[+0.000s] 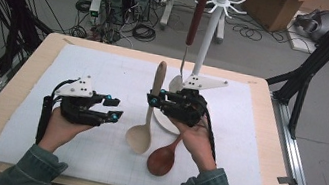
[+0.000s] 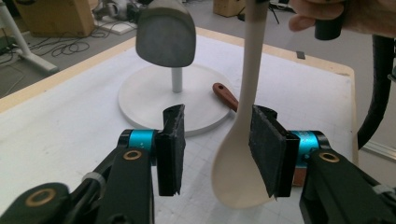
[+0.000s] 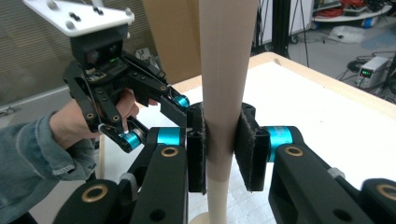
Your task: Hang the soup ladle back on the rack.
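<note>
Spoon [image 1: 148,115] stands nearly upright, bowl down, in right claw [image 1: 155,97].

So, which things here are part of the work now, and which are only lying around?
In the work:
- pale wooden spoon, handle clamped in the right claw
- right claw
- left claw, open, beside the spoon
- white hanging rack, maybe the goal

Lying about:
- dark red spoon on the mat
- spatula with brown handle hanging on the rack
- cardboard box on the floor
</note>
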The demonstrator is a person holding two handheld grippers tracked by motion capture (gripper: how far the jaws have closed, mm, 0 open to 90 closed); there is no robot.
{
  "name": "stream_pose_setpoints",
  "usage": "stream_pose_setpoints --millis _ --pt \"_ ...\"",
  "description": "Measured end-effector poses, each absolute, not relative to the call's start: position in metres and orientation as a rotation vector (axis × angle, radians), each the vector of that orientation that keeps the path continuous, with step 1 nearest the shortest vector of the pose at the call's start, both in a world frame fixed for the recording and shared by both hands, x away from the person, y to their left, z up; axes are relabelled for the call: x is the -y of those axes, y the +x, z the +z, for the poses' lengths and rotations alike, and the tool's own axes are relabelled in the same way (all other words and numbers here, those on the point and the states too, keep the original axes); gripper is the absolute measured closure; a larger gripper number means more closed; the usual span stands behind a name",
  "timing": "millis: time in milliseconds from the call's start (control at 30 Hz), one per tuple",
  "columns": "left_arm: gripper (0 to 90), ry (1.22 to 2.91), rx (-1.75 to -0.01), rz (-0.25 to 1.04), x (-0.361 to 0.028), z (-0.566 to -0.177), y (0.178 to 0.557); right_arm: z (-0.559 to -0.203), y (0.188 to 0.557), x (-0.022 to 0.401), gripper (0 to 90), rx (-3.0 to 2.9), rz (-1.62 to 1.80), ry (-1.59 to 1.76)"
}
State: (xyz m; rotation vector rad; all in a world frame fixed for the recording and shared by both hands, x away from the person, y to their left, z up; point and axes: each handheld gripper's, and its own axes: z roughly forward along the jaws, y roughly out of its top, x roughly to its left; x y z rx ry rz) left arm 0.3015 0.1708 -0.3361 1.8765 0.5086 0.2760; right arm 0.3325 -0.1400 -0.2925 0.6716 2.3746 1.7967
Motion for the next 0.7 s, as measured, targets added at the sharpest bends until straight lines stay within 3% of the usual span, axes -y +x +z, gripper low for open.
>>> stream_pose_setpoints --millis 700 --pt "36.3 1.819 -0.64 0.317 -0.233 -0.355 0.303 -0.254 0.35 0.168 76.1 -2.369 1.778 0.611"
